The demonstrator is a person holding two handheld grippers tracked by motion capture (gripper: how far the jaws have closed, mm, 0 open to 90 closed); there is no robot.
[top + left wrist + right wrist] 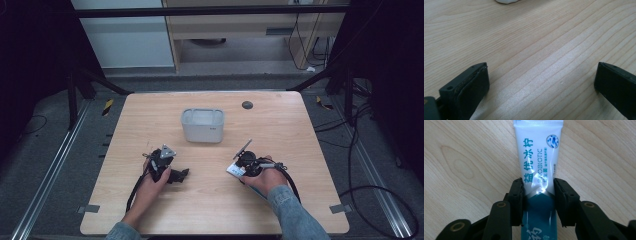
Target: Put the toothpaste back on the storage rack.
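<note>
Right gripper is clamped on the toothpaste tube, low over the table at near right. Left gripper sits wide apart, empty. Looks like a pickup; next likely the grey bin, mid-table.

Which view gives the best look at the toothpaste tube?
The right gripper view: the toothpaste tube fills the centre, label readable, clamped in the right gripper. The high view shows a small white sliver beside that gripper.
</note>
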